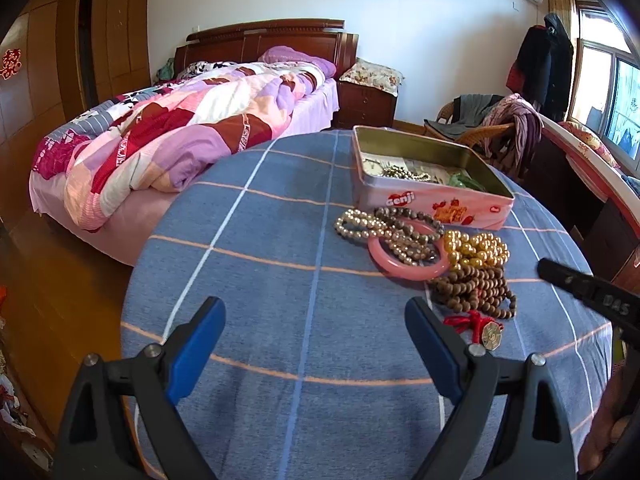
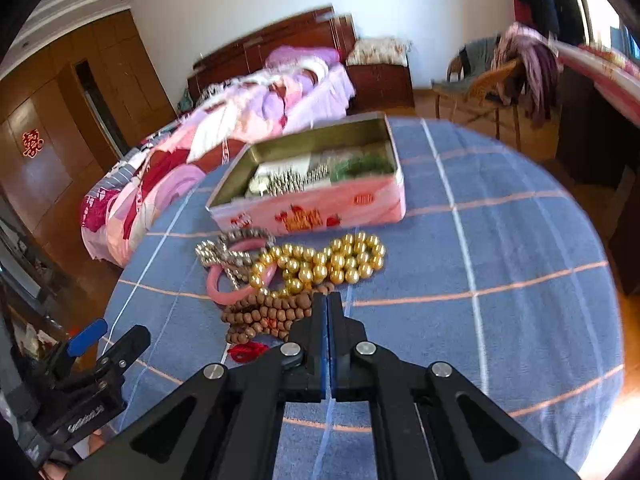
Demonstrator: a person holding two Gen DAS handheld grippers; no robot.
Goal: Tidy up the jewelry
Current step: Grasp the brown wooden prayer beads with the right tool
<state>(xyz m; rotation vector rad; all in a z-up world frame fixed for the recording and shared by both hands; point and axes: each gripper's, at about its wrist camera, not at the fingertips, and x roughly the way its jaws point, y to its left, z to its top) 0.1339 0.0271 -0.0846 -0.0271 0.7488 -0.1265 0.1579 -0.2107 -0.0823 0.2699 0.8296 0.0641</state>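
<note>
A heap of jewelry lies on the blue checked tablecloth (image 1: 260, 280): grey pearl strands (image 1: 360, 226), a pink bangle (image 1: 404, 270), gold beads (image 2: 332, 262), brown wooden beads (image 2: 264, 314) and a red knot with a coin charm (image 1: 486, 330). Behind the heap stands an open pink tin (image 2: 320, 210) holding more jewelry. My left gripper (image 1: 314, 314) hangs open over bare cloth to the left of the heap. My right gripper (image 2: 328, 300) is shut, pads pressed together with nothing seen between them, its tips at the near edge of the brown beads.
The round table's edge curves close on the left and far sides. Beyond it are a bed (image 1: 168, 128) with a patterned quilt, a nightstand (image 1: 366, 98), a wicker chair (image 1: 476, 128) draped with clothes and a desk (image 1: 592, 184) by the window.
</note>
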